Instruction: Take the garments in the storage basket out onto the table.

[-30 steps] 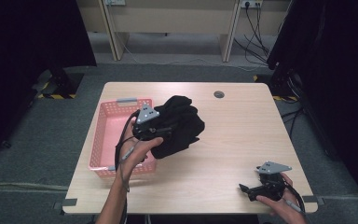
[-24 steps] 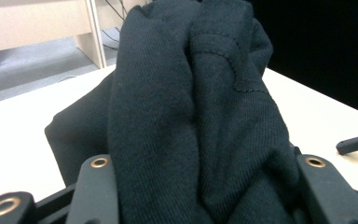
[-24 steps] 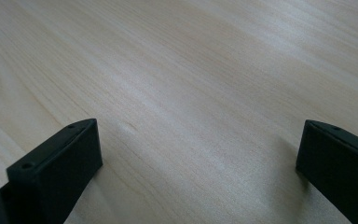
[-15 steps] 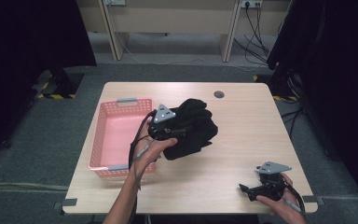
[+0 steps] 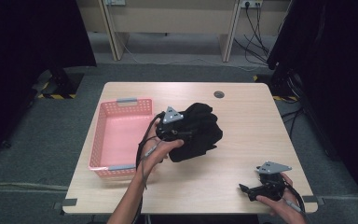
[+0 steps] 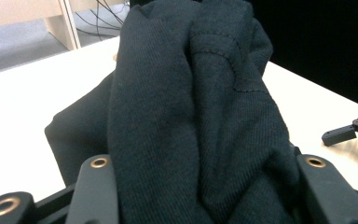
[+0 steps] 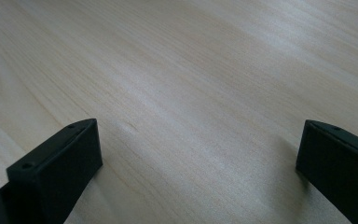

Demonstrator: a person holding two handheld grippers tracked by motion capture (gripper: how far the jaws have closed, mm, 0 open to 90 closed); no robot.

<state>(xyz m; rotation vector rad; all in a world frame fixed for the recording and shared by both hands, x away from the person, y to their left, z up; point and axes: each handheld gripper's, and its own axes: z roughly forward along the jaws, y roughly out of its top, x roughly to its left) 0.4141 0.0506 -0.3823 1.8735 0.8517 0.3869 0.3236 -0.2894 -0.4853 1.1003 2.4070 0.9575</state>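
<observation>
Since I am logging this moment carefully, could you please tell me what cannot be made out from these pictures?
- High view: the left gripper jaws are buried in the bunched black knitted garment, so their tips are hidden.
- Left gripper view: the garment hides the table behind it; what kind of garment it is cannot be told.
- Right gripper view: the bottom edge cuts off the open right gripper body above the pale wooden table.
- High view: the pink plastic basket mesh is too small to read.

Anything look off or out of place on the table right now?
Nothing spilled or damaged. The black garment is a bunched wad clamped in the left gripper, beside the pink basket rather than in it. The basket holds nothing. The right gripper sits open, low over bare table at the near right corner.
</observation>
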